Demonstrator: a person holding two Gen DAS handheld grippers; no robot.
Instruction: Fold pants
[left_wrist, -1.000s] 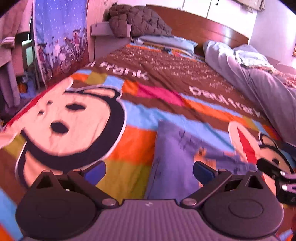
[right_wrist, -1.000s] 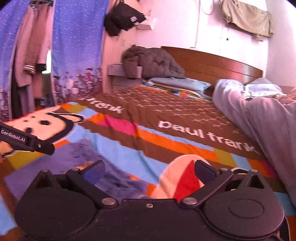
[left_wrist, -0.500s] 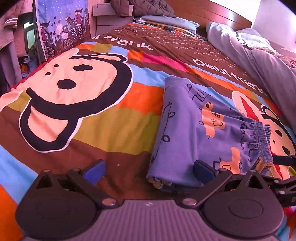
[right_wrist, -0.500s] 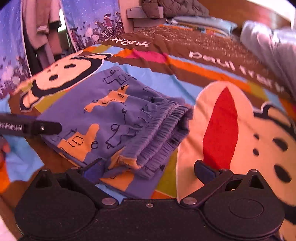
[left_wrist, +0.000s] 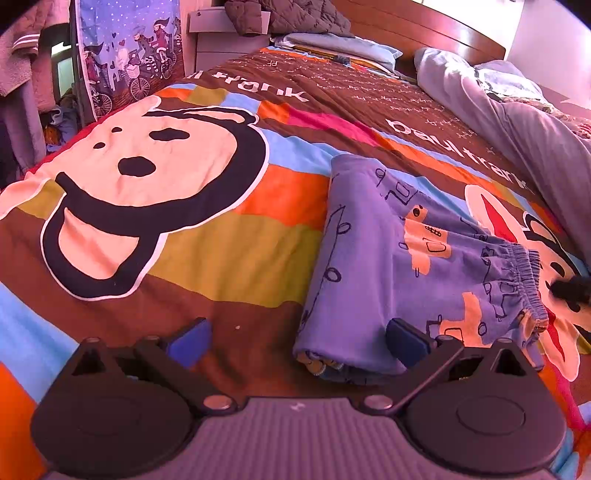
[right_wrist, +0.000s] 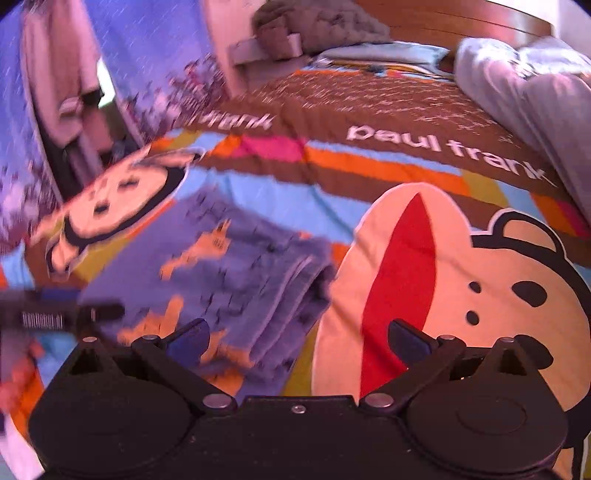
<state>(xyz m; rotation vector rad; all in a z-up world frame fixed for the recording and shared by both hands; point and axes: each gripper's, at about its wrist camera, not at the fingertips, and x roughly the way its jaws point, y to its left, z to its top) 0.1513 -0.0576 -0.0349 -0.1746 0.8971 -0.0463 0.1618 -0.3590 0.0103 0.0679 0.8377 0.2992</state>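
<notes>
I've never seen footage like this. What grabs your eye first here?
The loud cartoon bedspread fills the view, with a big monkey face on the left. A folded pair of purple pants lies on it, elastic waistband to the right. Below, the left gripper and right gripper both gape open, holding nothing.

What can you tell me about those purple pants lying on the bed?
The pants are soft purple cloth printed with orange shapes and dark line doodles. They lie folded into a flat, layered bundle on the colourful cartoon bedspread, with the gathered elastic waistband along one edge and stacked layers showing at the near end. Neither claw holds them: the left claw and right claw both stand open above the near edge. The right view is blurred.
</notes>
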